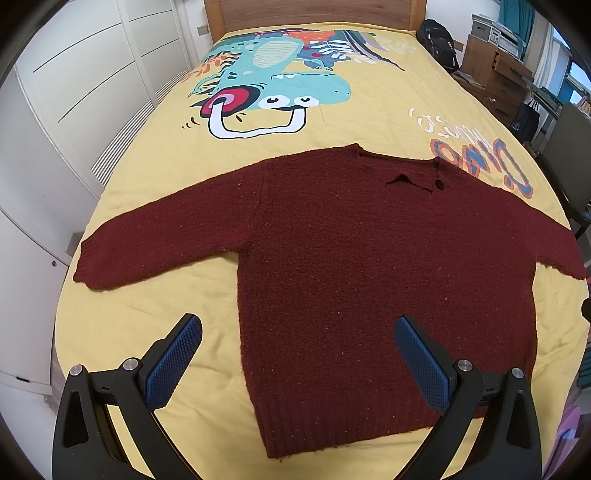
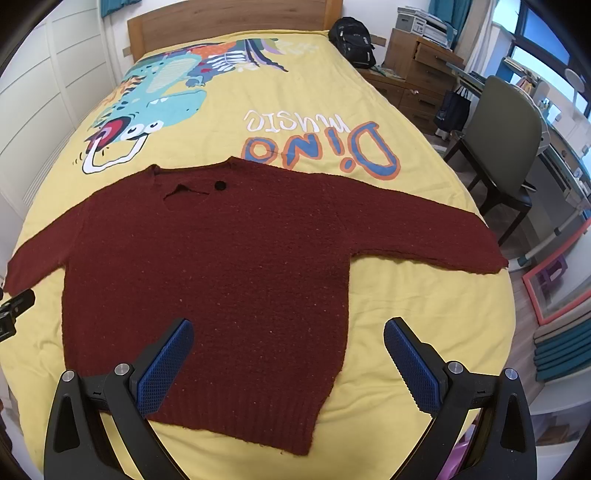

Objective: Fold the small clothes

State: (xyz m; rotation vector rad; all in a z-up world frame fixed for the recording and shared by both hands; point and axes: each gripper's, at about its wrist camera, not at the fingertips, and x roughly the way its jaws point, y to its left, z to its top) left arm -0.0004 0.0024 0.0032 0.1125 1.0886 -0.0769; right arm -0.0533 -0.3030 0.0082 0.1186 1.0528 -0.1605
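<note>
Left wrist view
- Sweater: a dark red knitted sweater (image 1: 351, 266) lies flat, front up, on a yellow bedspread (image 1: 155, 314), both sleeves stretched out to the sides and the ribbed hem nearest the camera.
- Collar: at the far end of the sweater, with one dark button (image 1: 439, 185) on its right side.
- Left gripper: the left gripper (image 1: 297, 350) hangs above the sweater's lower left corner, tilted down toward it; its fingers are spread wide with nothing between the blue pads (image 1: 173, 363).
- Finger places: the left finger is over bare bedspread just beside the sweater's side edge, the right finger over the body of the sweater. Whether either touches the fabric cannot be told.
- Beyond the sweater: a cartoon dinosaur print (image 1: 273, 85), then a wooden headboard (image 1: 317, 14).
- Left of the sweater: white wardrobe doors (image 1: 74, 92).

Right wrist view
- Sweater: the same sweater (image 2: 221, 266) fills the middle, its right sleeve reaching the edge of the bed.
- Right gripper: the right gripper (image 2: 288, 350) hangs over the sweater's lower right corner, fingers fully apart and empty.
- Finger places: the left pad (image 2: 166, 365) is over the knit, the right finger over the bedspread (image 2: 424, 295) beside the sweater.
- Beyond the sweater: the lettering "Dino music" (image 2: 321, 144), upside down.
- Right of the sweater: a green chair (image 2: 506, 147) off the bed, and farther back a black backpack (image 2: 351, 42).
</note>
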